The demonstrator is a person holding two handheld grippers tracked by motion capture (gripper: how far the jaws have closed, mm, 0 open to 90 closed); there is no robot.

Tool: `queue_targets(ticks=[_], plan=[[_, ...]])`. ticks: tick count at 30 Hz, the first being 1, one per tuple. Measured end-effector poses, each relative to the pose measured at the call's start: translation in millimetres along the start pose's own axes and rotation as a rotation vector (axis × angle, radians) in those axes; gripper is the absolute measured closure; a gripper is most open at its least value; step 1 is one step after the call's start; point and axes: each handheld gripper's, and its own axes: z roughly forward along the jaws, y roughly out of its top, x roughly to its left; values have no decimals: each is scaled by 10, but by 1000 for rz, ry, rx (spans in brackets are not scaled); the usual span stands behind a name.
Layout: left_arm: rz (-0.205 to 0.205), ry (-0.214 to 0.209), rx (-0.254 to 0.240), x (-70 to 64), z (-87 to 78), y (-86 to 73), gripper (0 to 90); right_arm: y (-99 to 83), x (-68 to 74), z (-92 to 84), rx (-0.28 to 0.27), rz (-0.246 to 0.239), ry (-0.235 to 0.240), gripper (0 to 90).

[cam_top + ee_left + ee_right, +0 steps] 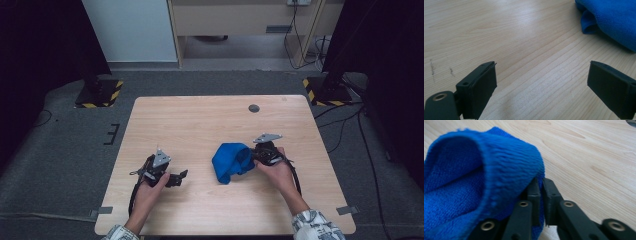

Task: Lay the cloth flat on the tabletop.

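A pale wood-grain rectangular surface (200,130) is standing on grey carpet (65,150), with a small round dark grommet (254,108) sitting toward its far edge at about one o'clock from the centre. Two black stands on yellow-and-black striped bases (98,93) are flanking the far corners at eleven and one o'clock, and a light cabinet (240,20) is showing at twelve o'clock behind. The crumpled blue terry cloth (231,161) is lying just right of the surface's centre, at about four o'clock. From the high view, the left hand-held gripper (179,177) is resting at about eight o'clock, well apart from the cloth, while the right hand-held gripper (254,156) is meeting the cloth's right edge. The left gripper view is showing its jaws standing wide apart over bare wood, holding nothing, with the cloth (609,20) at two o'clock. The right gripper view is revealing its jaws pinched nearly together on a fold of the cloth (486,182).
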Motion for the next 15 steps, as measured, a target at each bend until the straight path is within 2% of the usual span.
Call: queue_targets(ticks=[3, 6, 9, 12, 15], plan=[[4, -7, -5, -11, -5, 3, 79, 19, -5, -46, -16, 10, -12, 701], [4, -5, -9, -19, -3, 3, 76, 16, -8, -189, -33, 6, -21, 581], [-12, -6, -8, -20, -1, -13, 73, -5, -15, -349, -55, 13, -28, 536], [-25, 12, -8, 9, -17, -30, 71, -62, -13, -522, -77, 29, -49, 514], [-33, 26, -18, 35, -41, -32, 71, -165, 24, -643, -99, 44, -49, 488]])
